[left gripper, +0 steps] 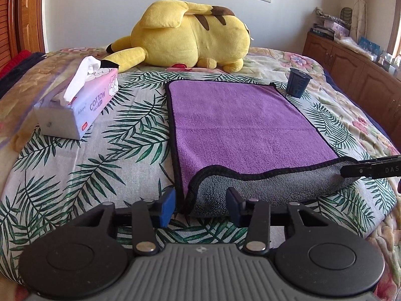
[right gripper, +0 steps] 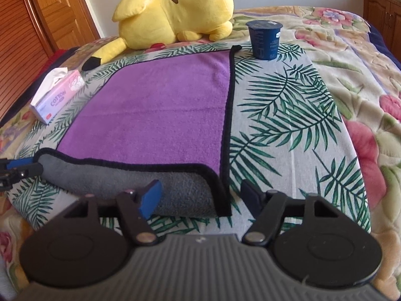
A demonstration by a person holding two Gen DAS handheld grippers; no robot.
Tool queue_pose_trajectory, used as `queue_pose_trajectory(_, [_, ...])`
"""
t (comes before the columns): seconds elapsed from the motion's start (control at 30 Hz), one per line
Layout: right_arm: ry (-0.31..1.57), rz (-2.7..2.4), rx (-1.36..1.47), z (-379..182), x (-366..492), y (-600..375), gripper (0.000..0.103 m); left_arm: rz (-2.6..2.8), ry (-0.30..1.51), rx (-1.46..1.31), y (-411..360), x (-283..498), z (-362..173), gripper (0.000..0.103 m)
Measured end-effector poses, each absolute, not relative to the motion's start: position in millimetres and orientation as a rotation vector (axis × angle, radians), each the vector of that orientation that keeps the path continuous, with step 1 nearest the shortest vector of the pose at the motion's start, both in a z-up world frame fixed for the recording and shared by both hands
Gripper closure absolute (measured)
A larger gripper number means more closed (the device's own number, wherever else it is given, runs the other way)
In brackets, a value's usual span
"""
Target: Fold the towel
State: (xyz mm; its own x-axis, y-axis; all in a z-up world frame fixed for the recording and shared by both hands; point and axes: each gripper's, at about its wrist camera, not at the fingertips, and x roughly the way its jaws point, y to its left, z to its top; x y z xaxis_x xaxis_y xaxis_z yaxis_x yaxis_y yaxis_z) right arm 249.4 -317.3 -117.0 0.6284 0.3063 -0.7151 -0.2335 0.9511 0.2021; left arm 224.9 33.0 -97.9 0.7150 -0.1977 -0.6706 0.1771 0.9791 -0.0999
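Note:
A purple towel (left gripper: 240, 123) with a black hem and grey underside lies flat on the leaf-print cloth on the bed; it also shows in the right wrist view (right gripper: 160, 110). Its near edge is rolled up, grey side out (left gripper: 270, 188). My left gripper (left gripper: 200, 204) is open, its blue pads on either side of the towel's near left corner. My right gripper (right gripper: 200, 197) is open around the near right corner (right gripper: 215, 195). Each gripper's tip shows at the edge of the other view, the right one (left gripper: 371, 169) and the left one (right gripper: 20, 169).
A yellow plush toy (left gripper: 190, 35) lies behind the towel. A tissue box (left gripper: 77, 102) stands to the left. A dark blue cup (left gripper: 298, 82) stands by the far right corner. A wooden cabinet (left gripper: 351, 75) lines the right side, a wooden door (right gripper: 50, 12) the left.

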Motion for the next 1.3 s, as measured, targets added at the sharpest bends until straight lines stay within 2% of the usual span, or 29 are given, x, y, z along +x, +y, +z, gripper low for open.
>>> queue_pose_trajectory(0.17, [0.836,0.320,0.096,-114.2,248.5,-318.0,0.045,-0.203,0.726,-0.023,31.4,222.2,-95.8,0.097])
queue_pose_trajectory(0.4, [0.837,0.335,0.088,-111.9,247.7,-320.2,0.060,-0.206,0.720,-0.024,31.6,221.7,-95.2,0.100])
queue_pose_trajectory(0.57, [0.833,0.336,0.076,-111.7,247.9,-321.6,0.076,-0.205,0.718,-0.023,31.9,221.6,-94.8,0.103])
queue_pose_trajectory(0.7, [0.825,0.310,0.059,-112.5,247.7,-321.9,0.085,-0.206,0.711,-0.023,32.1,221.0,-94.2,0.103])
queue_pose_trajectory(0.73, [0.824,0.307,0.059,-112.6,247.8,-322.6,0.093,-0.205,0.709,-0.022,32.0,220.8,-94.1,0.103])
queue_pose_trajectory(0.97, [0.800,0.313,0.049,-110.5,246.2,-322.2,0.097,-0.200,0.684,-0.018,31.6,218.3,-91.6,0.103])
queue_pose_trajectory(1.3, [0.790,0.320,0.038,-109.5,245.8,-320.5,0.098,-0.204,0.684,-0.007,29.8,217.5,-89.5,0.103])
